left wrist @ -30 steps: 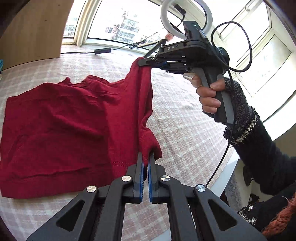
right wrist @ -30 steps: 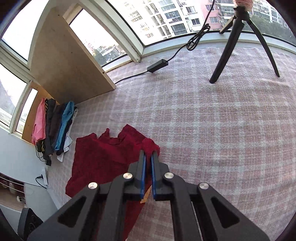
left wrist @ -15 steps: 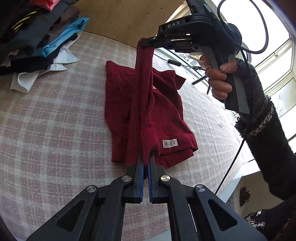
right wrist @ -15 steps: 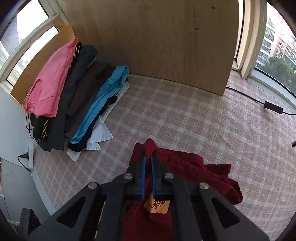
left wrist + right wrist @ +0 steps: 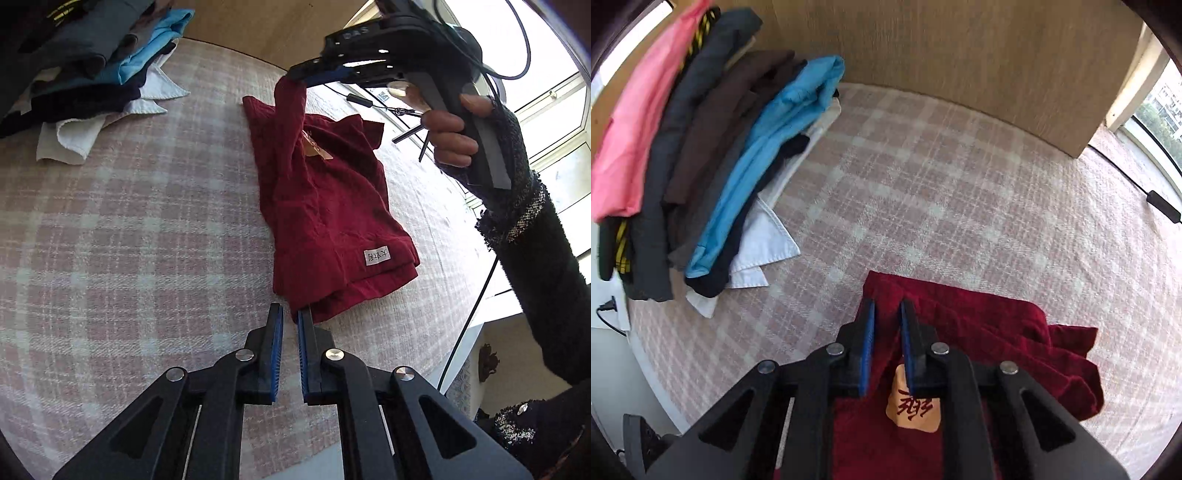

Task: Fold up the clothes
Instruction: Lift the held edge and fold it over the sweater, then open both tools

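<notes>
A dark red garment [image 5: 325,206] lies folded lengthwise on the checked bed cover [image 5: 147,221], a white label [image 5: 376,256] at its near hem. My left gripper [image 5: 290,314] sits low at the hem corner; its jaws are opening, and the cloth only touches the right fingertip. My right gripper [image 5: 295,74], held by a hand [image 5: 450,136], hovers over the far end, where a fold of the cloth still rises to its tips. In the right wrist view its jaws [image 5: 886,306] are opening with the red garment [image 5: 990,332] loose between them, above an orange label [image 5: 916,410].
A pile of folded clothes [image 5: 701,166] in pink, grey, brown, blue and white lies at the left, also in the left wrist view [image 5: 92,74]. A wooden board [image 5: 960,48] stands behind. A black adapter on a cable [image 5: 1163,206] lies at the right.
Both grippers carried the garment's lifted side across and down onto the other half, folding it lengthwise. Both pairs of jaws, shut on the cloth before, have since parted.
</notes>
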A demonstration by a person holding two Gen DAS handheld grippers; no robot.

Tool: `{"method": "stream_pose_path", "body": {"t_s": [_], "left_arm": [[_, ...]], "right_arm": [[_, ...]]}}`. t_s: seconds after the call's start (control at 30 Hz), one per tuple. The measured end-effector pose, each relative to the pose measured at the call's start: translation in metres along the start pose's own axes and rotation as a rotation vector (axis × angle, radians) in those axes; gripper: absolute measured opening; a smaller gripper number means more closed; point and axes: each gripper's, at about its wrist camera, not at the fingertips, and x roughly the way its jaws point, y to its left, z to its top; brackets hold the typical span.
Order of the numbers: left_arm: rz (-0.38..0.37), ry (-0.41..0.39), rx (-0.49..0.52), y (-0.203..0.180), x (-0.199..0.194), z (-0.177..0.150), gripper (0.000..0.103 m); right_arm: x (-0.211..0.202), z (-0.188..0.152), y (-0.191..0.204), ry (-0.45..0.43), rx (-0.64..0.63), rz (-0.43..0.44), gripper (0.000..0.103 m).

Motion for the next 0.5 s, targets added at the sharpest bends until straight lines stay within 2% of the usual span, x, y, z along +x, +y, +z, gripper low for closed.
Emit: {"method": "stream_pose_path", "body": {"t_s": [0.03, 0.1, 0.13, 0.17, 0.2, 0.23, 0.3, 0.33, 0.4, 0.47, 0.5], "left_arm": [[0.009, -0.002, 0.018, -0.002, -0.007, 0.007, 0.006], [0.035, -0.013, 0.073, -0.008, -0.016, 0.027, 0.006], [0.051, -0.025, 0.111, -0.011, -0.018, 0.041, 0.009], [0.067, -0.038, 0.15, -0.015, -0.02, 0.054, 0.013], [0.078, -0.038, 0.179, -0.018, -0.014, 0.067, 0.021], [0.087, -0.034, 0.205, -0.021, -0.005, 0.08, 0.023], [0.104, -0.026, 0.256, -0.028, 0.013, 0.106, 0.023], [0.112, -0.022, 0.282, -0.031, 0.022, 0.118, 0.023], [0.138, -0.003, 0.324, -0.035, 0.042, 0.141, 0.023], [0.145, 0.027, 0.314, -0.029, 0.064, 0.153, 0.022], [0.136, 0.04, 0.303, -0.027, 0.071, 0.158, 0.022]], "right_arm": [[-0.022, -0.006, -0.011, -0.052, 0.018, 0.02, 0.028], [-0.056, -0.025, -0.043, -0.118, 0.087, -0.001, 0.043], [-0.068, -0.036, -0.061, -0.143, 0.131, -0.002, 0.044], [-0.078, -0.047, -0.076, -0.161, 0.166, 0.006, 0.044], [-0.083, -0.057, -0.088, -0.169, 0.193, -0.003, 0.044], [-0.087, -0.067, -0.1, -0.175, 0.218, -0.014, 0.044], [-0.083, -0.08, -0.11, -0.155, 0.232, -0.042, 0.041], [-0.079, -0.084, -0.112, -0.143, 0.237, -0.061, 0.032], [-0.067, -0.088, -0.112, -0.119, 0.22, -0.085, 0.025], [-0.055, -0.087, -0.111, -0.095, 0.16, -0.135, 0.025], [-0.05, -0.085, -0.113, -0.087, 0.146, -0.133, 0.026]]}}
